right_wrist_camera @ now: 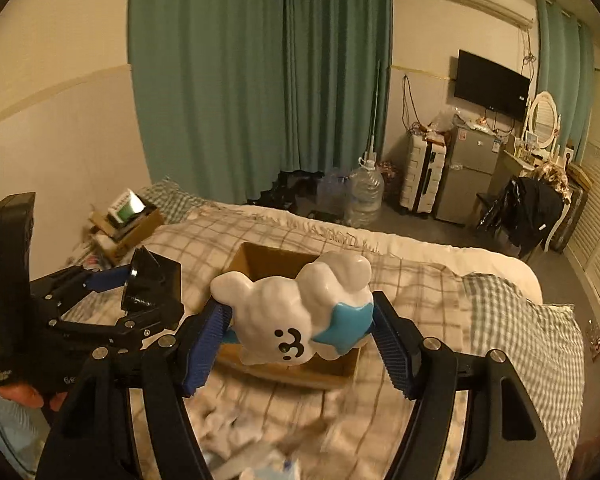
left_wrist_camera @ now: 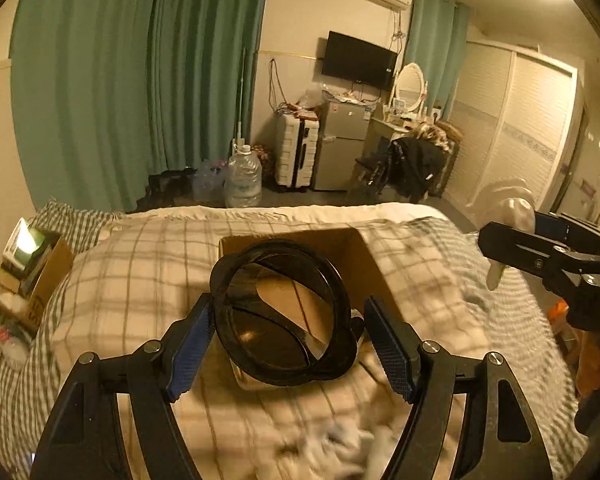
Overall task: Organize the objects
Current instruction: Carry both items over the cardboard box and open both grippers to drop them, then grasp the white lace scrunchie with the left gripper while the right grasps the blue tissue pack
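My left gripper (left_wrist_camera: 290,344) holds a black round-rimmed container (left_wrist_camera: 284,316), its open mouth facing the camera, above an open cardboard box (left_wrist_camera: 356,256) on the bed. The left pad touches its rim; the right pad shows a small gap. My right gripper (right_wrist_camera: 300,332) is shut on a white glossy figurine with a blue part and a printed face (right_wrist_camera: 296,308), held upside down over the same box (right_wrist_camera: 260,264). The left gripper with the black container (right_wrist_camera: 152,284) shows at the left in the right wrist view. The right gripper (left_wrist_camera: 548,264) shows at the right in the left wrist view.
The bed carries a plaid blanket (right_wrist_camera: 420,300) and a gingham pillow (right_wrist_camera: 532,328). A second box with a green-white carton (right_wrist_camera: 128,216) stands at the bed's left. Crumpled white things (right_wrist_camera: 236,440) lie in front. Beyond the bed stand water jugs (right_wrist_camera: 364,196), a suitcase, a fridge.
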Action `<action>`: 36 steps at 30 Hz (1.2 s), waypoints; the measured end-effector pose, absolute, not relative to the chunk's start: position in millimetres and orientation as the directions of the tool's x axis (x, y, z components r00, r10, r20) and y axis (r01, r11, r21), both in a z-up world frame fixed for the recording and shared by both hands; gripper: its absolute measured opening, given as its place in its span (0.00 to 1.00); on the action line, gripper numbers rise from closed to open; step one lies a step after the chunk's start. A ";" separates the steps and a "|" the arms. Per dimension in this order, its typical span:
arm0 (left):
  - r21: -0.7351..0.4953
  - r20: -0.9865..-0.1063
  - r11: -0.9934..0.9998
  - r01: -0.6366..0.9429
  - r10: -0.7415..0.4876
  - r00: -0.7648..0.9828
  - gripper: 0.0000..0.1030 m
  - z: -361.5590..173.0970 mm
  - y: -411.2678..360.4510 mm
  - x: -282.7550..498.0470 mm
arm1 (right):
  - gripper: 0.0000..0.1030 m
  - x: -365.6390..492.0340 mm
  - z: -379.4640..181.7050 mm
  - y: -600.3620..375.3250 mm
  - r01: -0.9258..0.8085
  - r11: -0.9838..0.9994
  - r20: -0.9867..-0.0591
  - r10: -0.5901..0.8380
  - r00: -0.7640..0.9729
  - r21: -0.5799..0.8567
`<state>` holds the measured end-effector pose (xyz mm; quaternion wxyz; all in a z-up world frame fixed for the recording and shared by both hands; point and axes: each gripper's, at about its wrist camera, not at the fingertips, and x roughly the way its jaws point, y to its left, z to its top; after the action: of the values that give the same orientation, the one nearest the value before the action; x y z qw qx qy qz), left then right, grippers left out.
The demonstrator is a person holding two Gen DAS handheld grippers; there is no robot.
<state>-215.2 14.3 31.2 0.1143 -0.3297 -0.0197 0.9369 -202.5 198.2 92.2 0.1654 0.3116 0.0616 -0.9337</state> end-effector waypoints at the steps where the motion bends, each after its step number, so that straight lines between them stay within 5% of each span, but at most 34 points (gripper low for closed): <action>1: -0.116 -0.619 -0.971 -0.210 0.236 -0.749 0.74 20.7 16.8 -227.3 | 0.67 -216.6 81.6 196.9 0.349 -0.937 -0.610 -0.274 -0.743 -0.005; 11: -0.160 -0.695 -0.965 -0.207 0.259 -0.671 0.75 -70.6 27.1 -286.1 | 0.70 -296.9 -25.7 203.1 0.331 -0.943 -0.669 -0.259 -0.696 0.020; 13: -0.171 -0.685 -0.964 -0.205 0.266 -0.678 0.91 -71.8 27.0 -289.0 | 0.93 -299.1 -30.0 210.3 0.331 -0.942 -0.659 -0.283 -0.697 0.055; 14: -0.173 -0.676 -0.964 -0.201 0.265 -0.687 0.99 -70.6 26.8 -288.2 | 0.93 -297.3 -30.1 214.2 0.328 -0.942 -0.647 -0.294 -0.704 0.071; 20: -0.073 -0.655 -0.979 -0.190 0.191 -0.731 1.00 -48.9 31.0 -260.8 | 0.93 -269.4 -3.1 237.3 0.293 -0.950 -0.619 -0.292 -0.729 0.104; 36: -0.011 -0.572 -0.987 -0.163 0.139 -0.808 1.00 42.0 11.6 -111.6 | 0.93 -89.9 116.6 223.4 0.256 -0.956 -0.544 -0.140 -0.827 -0.144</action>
<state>-111.6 11.6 42.0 0.0794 -0.2991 0.0193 0.9507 -89.9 223.4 116.6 0.1043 0.2747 0.1062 -0.9499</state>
